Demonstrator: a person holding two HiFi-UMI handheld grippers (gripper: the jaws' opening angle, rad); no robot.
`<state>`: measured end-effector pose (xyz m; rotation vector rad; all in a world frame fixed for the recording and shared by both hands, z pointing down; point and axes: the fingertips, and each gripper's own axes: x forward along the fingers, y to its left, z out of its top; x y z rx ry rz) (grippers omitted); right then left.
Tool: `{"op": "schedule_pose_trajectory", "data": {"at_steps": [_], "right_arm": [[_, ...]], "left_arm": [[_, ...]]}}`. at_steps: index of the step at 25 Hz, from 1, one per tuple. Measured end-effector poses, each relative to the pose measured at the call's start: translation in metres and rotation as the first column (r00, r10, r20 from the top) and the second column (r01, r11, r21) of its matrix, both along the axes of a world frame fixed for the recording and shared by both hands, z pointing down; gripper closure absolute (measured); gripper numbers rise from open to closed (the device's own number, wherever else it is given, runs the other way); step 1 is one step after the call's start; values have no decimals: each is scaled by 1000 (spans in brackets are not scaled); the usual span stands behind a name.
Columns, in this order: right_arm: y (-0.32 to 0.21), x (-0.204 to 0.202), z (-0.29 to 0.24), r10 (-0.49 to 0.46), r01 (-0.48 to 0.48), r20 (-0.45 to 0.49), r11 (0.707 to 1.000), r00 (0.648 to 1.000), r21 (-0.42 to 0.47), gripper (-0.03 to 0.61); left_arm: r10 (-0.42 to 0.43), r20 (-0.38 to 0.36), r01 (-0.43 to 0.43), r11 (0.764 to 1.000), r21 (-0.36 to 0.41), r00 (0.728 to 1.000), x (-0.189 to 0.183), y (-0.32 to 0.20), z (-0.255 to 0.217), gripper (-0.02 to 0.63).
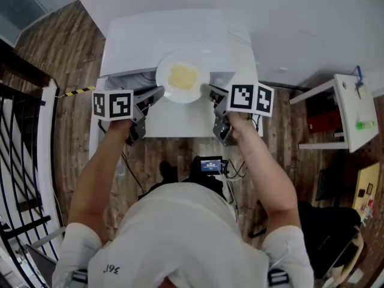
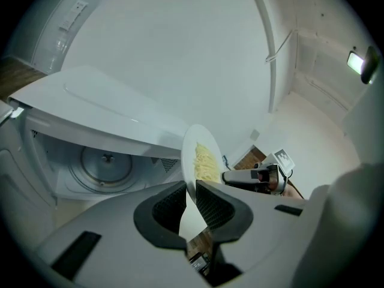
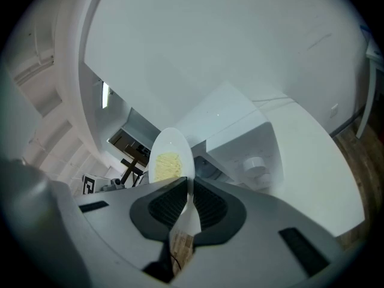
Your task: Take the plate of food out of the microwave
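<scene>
A white plate (image 1: 183, 77) with yellow noodles (image 1: 183, 75) hangs in the air just in front of the white microwave (image 1: 168, 38). My left gripper (image 1: 157, 92) is shut on the plate's left rim, my right gripper (image 1: 211, 91) on its right rim. In the left gripper view the plate (image 2: 201, 161) stands edge-on between the pads, with the open microwave cavity and its turntable (image 2: 107, 164) to the left. The right gripper view shows the plate (image 3: 171, 158) pinched the same way, the microwave's knobs (image 3: 257, 164) to the right.
The microwave stands on a white table (image 1: 180, 122) against a white wall. Its door (image 2: 96, 107) is swung open beside the cavity. A black railing (image 1: 18, 161) runs along the left, a white side table (image 1: 354, 110) at the right. Wooden floor lies below.
</scene>
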<state>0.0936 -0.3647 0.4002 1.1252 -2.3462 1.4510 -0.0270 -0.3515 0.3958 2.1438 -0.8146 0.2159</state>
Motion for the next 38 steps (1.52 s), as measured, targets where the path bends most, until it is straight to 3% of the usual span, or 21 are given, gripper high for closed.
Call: {"op": "schedule_pose_trajectory", "data": {"at_steps": [10, 21, 28, 38], "right_arm": [[-42, -14, -16, -26, 25, -14, 999, 1000, -30, 545], [-88, -28, -17, -54, 48, -93, 996, 994, -72, 545], [-114, -36, -23, -30, 23, -119, 998, 992, -62, 545], [-127, -39, -12, 1, -12, -160, 998, 987, -66, 545]], "left_arm": [[-38, -8, 37, 999, -39, 999, -14, -35, -15, 558], [-79, 22, 80, 992, -94, 997, -28, -75, -19, 560], [-118, 23, 120, 985, -124, 993, -36, -100, -21, 560], [-102, 76, 112, 983, -145, 992, -39, -117, -18, 558]]}}
